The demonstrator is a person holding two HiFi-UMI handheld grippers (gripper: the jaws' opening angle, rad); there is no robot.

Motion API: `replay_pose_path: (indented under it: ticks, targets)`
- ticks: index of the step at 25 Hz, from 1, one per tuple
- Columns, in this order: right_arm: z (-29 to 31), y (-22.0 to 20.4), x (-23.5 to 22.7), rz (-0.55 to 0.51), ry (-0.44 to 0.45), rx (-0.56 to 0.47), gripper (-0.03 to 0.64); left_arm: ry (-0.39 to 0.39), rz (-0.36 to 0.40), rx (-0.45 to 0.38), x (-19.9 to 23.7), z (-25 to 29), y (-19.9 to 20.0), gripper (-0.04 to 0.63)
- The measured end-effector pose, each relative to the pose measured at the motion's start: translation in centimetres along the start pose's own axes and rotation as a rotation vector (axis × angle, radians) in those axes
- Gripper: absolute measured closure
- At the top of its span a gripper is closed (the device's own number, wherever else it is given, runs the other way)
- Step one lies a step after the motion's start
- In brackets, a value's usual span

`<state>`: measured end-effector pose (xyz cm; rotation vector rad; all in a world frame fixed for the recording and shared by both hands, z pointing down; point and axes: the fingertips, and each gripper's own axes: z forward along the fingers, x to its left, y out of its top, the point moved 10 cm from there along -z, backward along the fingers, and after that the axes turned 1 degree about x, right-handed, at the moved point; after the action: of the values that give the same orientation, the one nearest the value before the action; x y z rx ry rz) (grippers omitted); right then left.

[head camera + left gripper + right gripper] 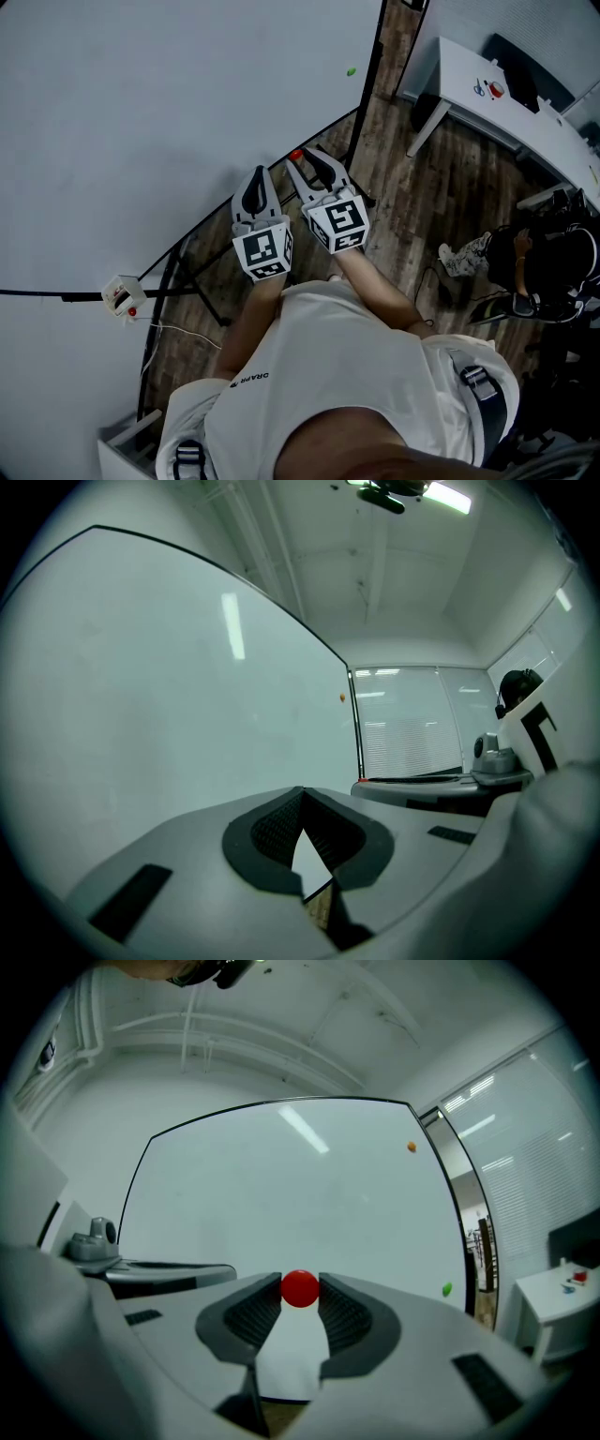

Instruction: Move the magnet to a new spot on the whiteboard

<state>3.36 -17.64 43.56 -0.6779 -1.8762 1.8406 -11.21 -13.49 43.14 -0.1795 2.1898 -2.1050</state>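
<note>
Whiteboard (pixel 141 112) fills most of the scene, wiped clean, not a word or a mark on it. Down near its lower edge the right tongs (pixel 309 159) are level with the board and closed on the red magnet (pixel 300 1288), which sits right at their tips with a pad on either side. So the grab looks done. Whether the magnet is clear of the board or stuck to it, I can't tell from where I stand. What's left, by my reckoning, is the whole carry and the set-down at a fresh spot. The left tongs (pixel 302 791) hang just beside, tips together with nothing between them, playing no part.

Two other magnets are on the board well away from the action: a green one (pixel 351 70) near the right edge and an orange one (pixel 411 1147) higher up.

As for writing, only a small print on the person's white shirt (pixel 319 375), which looks like "DRAPR", though I wouldn't swear to it. The cubes on the tongs carry square black-and-white markers, no letters.
</note>
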Motion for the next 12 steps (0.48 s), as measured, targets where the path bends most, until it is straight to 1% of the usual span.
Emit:
replay_pose_path:
  ticks: [12]
  targets:
    - [1.1, 0.6, -0.8, 0.029, 0.011, -0.01, 0.486, 0.003, -0.001, -0.001, 0.3, 0.3, 0.0, 0.594]
